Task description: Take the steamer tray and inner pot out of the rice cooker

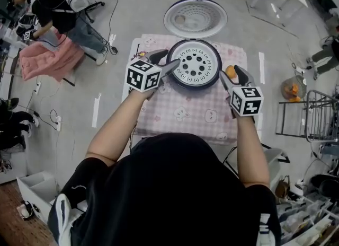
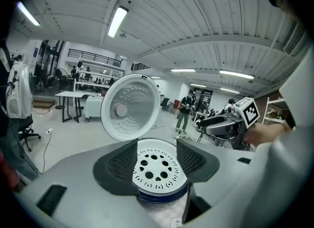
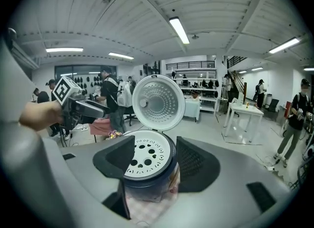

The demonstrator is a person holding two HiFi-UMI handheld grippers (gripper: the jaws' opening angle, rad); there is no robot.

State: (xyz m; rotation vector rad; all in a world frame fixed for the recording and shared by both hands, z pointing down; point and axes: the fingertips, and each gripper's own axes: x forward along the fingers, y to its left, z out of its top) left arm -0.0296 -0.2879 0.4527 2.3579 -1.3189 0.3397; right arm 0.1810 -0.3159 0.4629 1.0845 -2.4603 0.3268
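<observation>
- My left gripper has its jaws apart with nothing between them. Its tips sit at the left rim of the rice cooker.
- My right gripper also has its jaws apart and holds nothing. It sits just beside the cooker's right side, not touching.
- The steamer tray lies flat in the cooker mouth. The lid is swung open behind it.
- The tray lies ahead of both tools, inboard of each. It is round, so no axis governs the grip.
- I judge the left gripper the nearer.
- The inner pot is hidden beneath the tray.
</observation>
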